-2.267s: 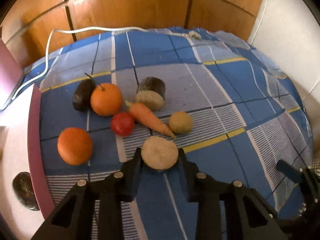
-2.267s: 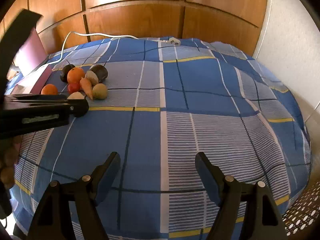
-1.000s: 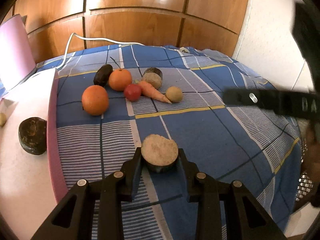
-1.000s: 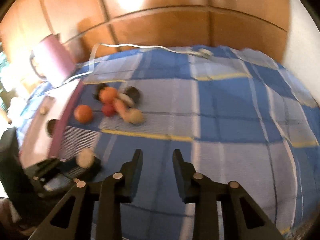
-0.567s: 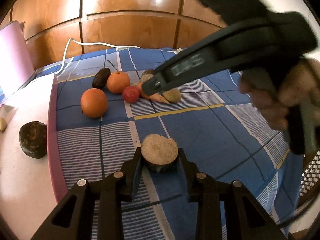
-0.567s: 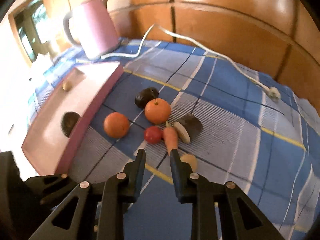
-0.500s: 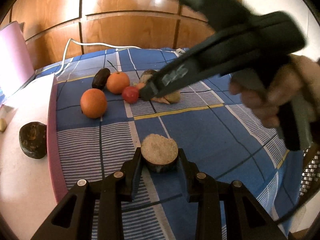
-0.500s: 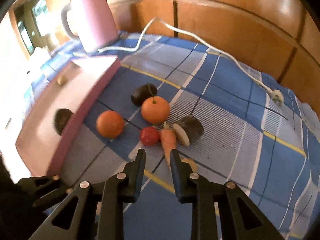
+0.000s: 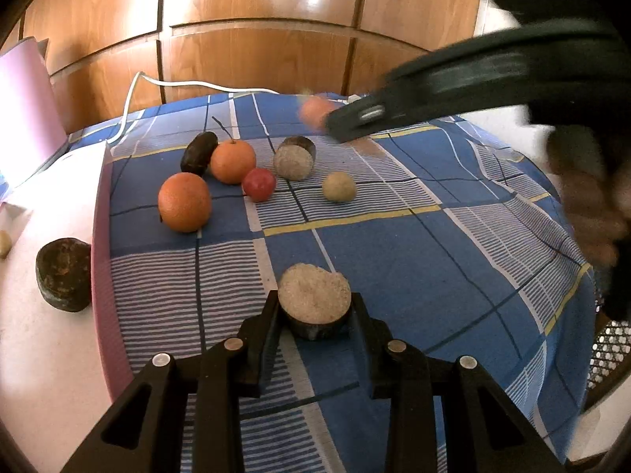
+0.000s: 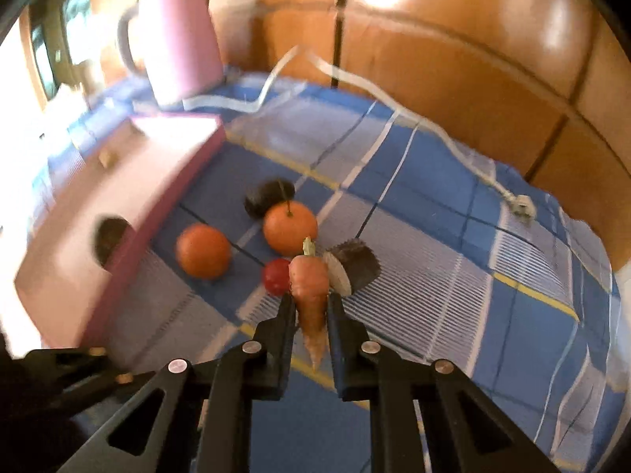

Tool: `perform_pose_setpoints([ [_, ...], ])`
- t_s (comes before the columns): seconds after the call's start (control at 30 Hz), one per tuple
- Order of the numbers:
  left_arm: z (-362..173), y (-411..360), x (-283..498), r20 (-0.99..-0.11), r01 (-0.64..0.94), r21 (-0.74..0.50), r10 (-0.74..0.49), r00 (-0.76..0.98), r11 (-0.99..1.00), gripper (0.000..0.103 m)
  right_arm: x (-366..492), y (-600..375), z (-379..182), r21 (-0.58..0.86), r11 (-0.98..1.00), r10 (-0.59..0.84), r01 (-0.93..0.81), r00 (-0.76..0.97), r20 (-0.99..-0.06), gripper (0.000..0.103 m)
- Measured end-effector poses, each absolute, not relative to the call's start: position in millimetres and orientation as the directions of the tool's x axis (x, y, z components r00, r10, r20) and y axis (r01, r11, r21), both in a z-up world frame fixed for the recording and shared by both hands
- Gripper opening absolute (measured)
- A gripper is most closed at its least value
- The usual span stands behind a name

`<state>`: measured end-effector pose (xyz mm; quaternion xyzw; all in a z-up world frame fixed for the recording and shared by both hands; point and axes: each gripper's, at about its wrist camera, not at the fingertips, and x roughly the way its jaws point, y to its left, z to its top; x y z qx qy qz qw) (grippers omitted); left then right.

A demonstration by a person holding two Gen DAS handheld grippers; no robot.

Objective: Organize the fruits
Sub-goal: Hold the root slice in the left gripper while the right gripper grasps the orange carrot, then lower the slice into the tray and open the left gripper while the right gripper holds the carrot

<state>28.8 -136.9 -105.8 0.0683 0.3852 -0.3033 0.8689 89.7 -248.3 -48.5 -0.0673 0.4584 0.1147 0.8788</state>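
Now that the right gripper (image 10: 311, 311) has just closed its jaws on the tapered orange carrot (image 10: 309, 287) and lifted it from the pile near the blue checked bedspread's (image 9: 394, 260) far-left edge, one item is in hand for sorting, while the left gripper (image 9: 314, 307) stays clamped on the dark, tan-faced round fruit half (image 9: 314, 299) over the near edge

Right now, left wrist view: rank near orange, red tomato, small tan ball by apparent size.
1. near orange, clearly largest.
2-3. tan ball and red tomato look about alike; not ranking them. All three lie at similar depth, so nearness barely skews this.
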Motion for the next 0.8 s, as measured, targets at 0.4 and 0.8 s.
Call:
perform_pose_setpoints([
  [0.4, -92, -126, 49, -0.739, 0.527, -0.271, -0.525, 0.423, 0.806, 0.033, 9, -296, -70, 0.121, 0.993, 0.108, -0.007, 0.510, -0.854, 0.016],
  [0.8, -29, -40, 77, -0.670, 0.340, -0.390, -0.517, 0.533, 0.855, 0.033, 1, -287, -87, 0.133, 0.991, 0.105, 0.018, 0.513, -0.852, 0.016],
])
